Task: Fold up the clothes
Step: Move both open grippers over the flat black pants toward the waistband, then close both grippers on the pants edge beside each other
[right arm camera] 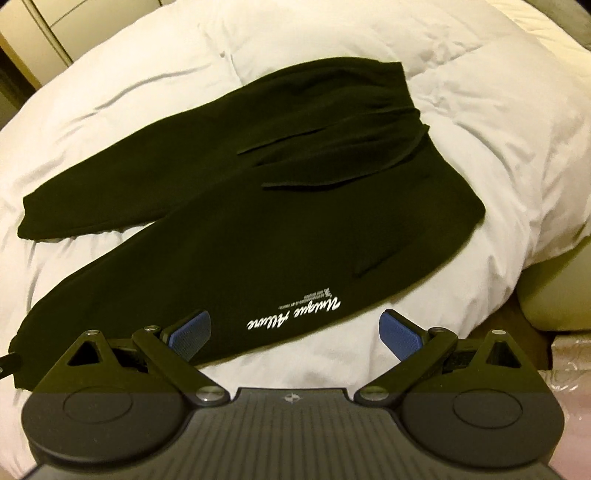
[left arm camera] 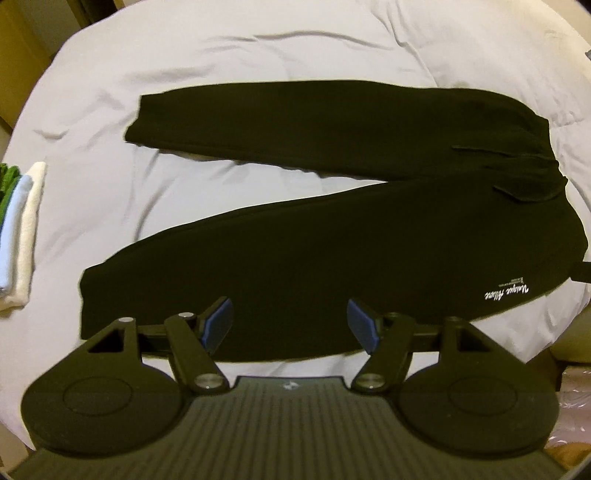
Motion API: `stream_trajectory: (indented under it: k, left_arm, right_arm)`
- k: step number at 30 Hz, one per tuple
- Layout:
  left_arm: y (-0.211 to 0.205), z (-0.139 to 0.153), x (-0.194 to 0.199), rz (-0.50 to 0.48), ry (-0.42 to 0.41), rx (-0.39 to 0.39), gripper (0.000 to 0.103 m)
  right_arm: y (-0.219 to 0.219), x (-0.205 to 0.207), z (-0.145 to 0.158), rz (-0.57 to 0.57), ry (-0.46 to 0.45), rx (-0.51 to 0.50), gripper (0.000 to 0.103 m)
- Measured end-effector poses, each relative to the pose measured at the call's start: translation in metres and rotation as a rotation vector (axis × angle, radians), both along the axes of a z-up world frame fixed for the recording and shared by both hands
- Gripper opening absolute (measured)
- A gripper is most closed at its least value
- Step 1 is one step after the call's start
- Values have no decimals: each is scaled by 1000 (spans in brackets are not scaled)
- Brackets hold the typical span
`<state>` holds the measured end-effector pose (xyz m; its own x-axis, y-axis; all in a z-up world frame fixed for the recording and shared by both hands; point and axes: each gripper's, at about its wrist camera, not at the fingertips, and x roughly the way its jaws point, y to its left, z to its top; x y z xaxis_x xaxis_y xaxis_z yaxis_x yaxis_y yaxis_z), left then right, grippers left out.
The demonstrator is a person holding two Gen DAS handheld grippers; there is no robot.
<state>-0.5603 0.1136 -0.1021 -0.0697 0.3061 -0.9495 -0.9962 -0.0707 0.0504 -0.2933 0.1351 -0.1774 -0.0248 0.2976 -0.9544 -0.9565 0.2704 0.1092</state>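
A pair of black sweatpants (left arm camera: 332, 243) lies spread flat on a white duvet (left arm camera: 221, 66), legs pointing left and apart, waistband at the right. White script lettering (left arm camera: 506, 291) marks the near leg by the hip. My left gripper (left arm camera: 290, 325) is open and empty, hovering over the lower part of the near leg. In the right wrist view the same pants (right arm camera: 258, 229) show with the lettering (right arm camera: 293, 314) just ahead of my right gripper (right arm camera: 295, 334), which is open and empty above the near hip edge.
A stack of folded clothes, white, light blue and green (left arm camera: 22, 229), sits at the duvet's left edge. The bed's near edge drops off at the right (right arm camera: 546, 295). A wooden cabinet (right arm camera: 33, 33) stands beyond the bed.
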Motion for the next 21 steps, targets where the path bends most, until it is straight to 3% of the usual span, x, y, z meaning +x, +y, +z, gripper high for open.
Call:
stream_trajectory:
  k: [6,12,17,21]
  left_arm:
    - [39,-21,35,-20,-18,-41,66]
    - [80,-32,69,-48,-38,-33,66]
    - [112,-41,86,-71,-49,-5,65]
    - [139,-51,92,-80,-65,2,65]
  right_arm:
    - [31,28,-19,31,7,-43,100]
    - [66,56,-33,97,37,-26,100]
    - [100,66,-35,269,70,85,77]
    - [130,71,-39,377,52,134,75]
